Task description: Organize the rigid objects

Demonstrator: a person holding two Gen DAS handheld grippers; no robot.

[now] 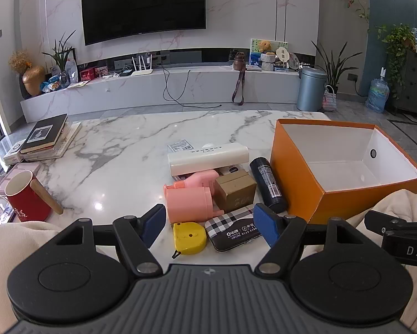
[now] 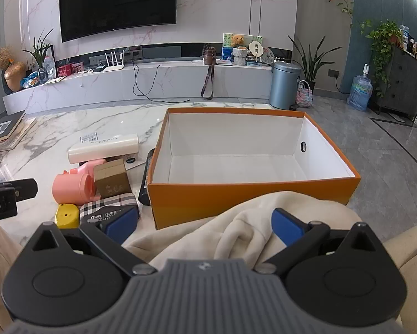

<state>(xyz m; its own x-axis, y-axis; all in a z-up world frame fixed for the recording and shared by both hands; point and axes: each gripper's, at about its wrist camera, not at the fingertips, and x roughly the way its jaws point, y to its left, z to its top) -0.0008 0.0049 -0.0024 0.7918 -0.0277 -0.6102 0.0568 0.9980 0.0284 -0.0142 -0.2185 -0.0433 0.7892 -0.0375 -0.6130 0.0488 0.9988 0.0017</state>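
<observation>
A heap of small items lies on the marble table (image 1: 125,144): a cream oblong case (image 1: 208,157), a pink cup on its side (image 1: 189,203), a brown carton (image 1: 236,190), a black bottle (image 1: 268,185), a yellow tape measure (image 1: 189,238) and a plaid case (image 1: 232,229). An empty orange box (image 1: 300,178) stands to their right. My left gripper (image 1: 211,224) hangs open just short of the tape measure and plaid case, holding nothing. My right gripper (image 2: 204,224) is open over a cream blanket (image 2: 236,231), in front of the orange box (image 2: 236,197).
A red mug with a wooden handle (image 1: 27,197) stands at the table's left edge, and a stack of books (image 1: 47,139) lies behind it. Beyond the table are a TV console, a blue bin (image 1: 310,89) and potted plants. The cream blanket covers the near edge.
</observation>
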